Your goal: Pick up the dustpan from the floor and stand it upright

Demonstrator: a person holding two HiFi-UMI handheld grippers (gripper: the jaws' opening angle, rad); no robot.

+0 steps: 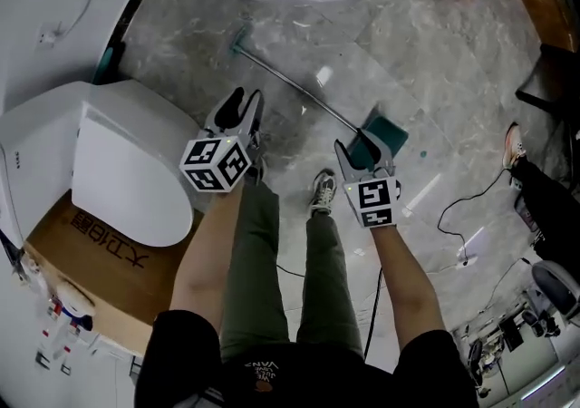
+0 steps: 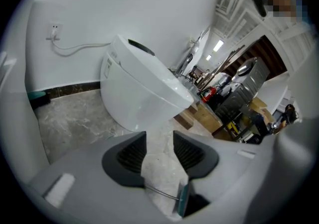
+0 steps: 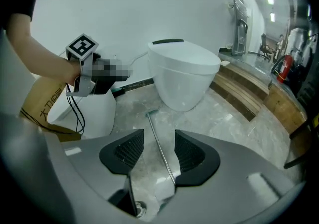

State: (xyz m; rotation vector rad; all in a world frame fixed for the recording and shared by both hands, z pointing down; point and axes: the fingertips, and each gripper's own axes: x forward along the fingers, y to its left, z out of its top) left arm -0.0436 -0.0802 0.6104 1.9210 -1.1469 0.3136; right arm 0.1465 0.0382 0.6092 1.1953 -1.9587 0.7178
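Both the left tool (image 1: 245, 111) and the right tool (image 1: 365, 150) hover, jaws spread and empty, over the dustpan (image 1: 392, 134) lying on the floor (image 1: 435, 62).

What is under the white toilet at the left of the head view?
A brown cardboard box with black print. The toilet covers most of its top; the rest is hidden.

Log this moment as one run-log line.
stage: pre-grasp | left gripper: open, empty | right gripper: open, empty, by pan end | dustpan: flat on floor, untouched
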